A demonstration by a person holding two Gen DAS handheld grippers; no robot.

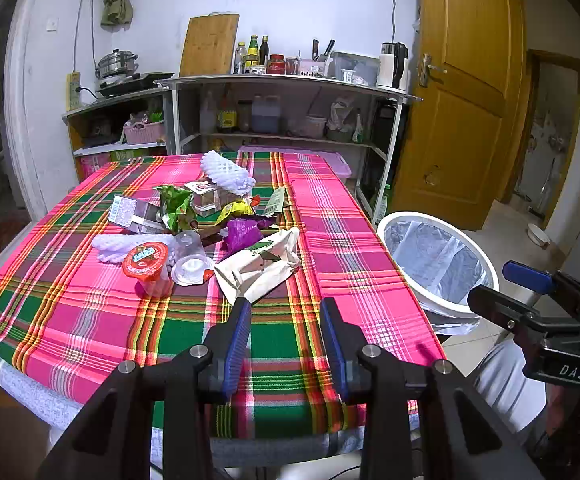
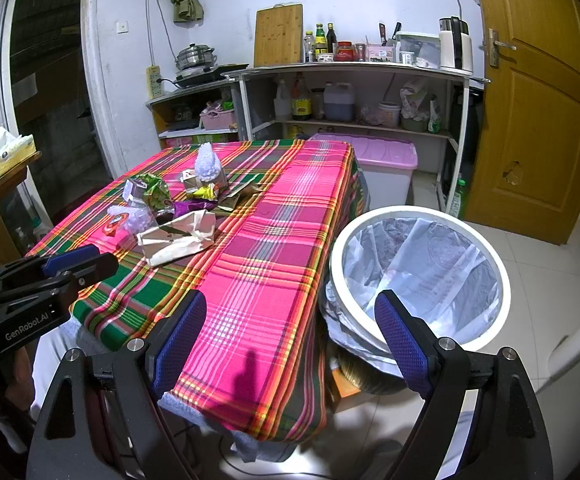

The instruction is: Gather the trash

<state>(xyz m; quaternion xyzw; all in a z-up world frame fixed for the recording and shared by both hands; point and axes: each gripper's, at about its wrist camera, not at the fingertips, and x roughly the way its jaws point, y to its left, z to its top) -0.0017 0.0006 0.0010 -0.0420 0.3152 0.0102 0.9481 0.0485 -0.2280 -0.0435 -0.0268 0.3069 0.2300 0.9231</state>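
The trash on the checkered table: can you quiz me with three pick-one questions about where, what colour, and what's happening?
1. Where is the round white bin with a plastic liner?
A. On the table
B. On the floor beside the table
C. On the shelf

2. What colour is the lid of the small plastic cup?
A. Red
B. Blue
C. Black

3. What is the left claw doing?
A. Squeezing a bag
B. Open, holding nothing
C. Inside the bin

Answers: B, it stands at the table's edge; A, the lid is red; B, only pink-and-green plaid tablecloth shows between its fingers.
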